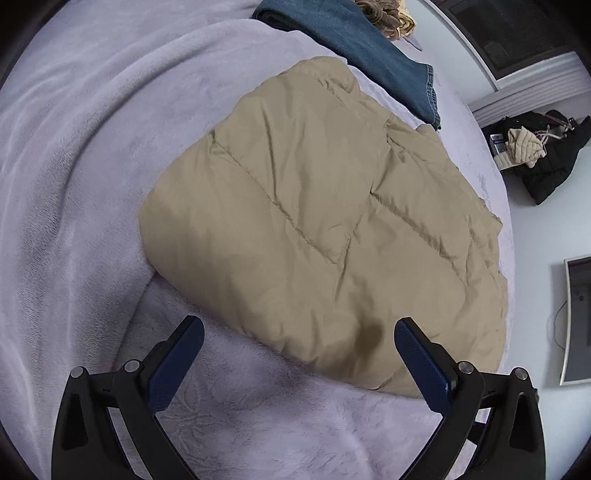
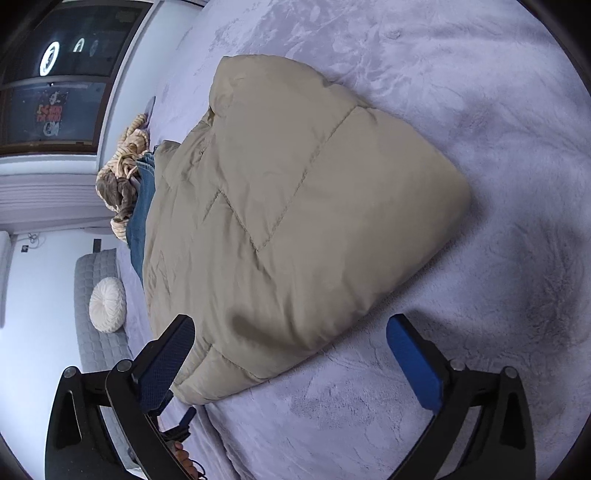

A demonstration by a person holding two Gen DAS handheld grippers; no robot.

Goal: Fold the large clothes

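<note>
A beige quilted puffer jacket (image 1: 314,221) lies folded into a thick bundle on a lavender plush blanket (image 1: 74,184). In the left wrist view my left gripper (image 1: 299,325) is open over the jacket's near edge. Its right finger (image 1: 421,362) stands over the fabric and its left finger (image 1: 177,362) over the blanket. In the right wrist view the same jacket (image 2: 295,221) fills the middle. My right gripper (image 2: 291,321) is open astride the near corner, and nothing is pinched between the pads.
Folded blue jeans (image 1: 369,48) and a tan striped garment (image 1: 391,18) lie beyond the jacket. A dark coat pile (image 1: 550,158) sits off the bed. A grey couch with a round white cushion (image 2: 107,304) stands beside the bed below a dark window (image 2: 55,74).
</note>
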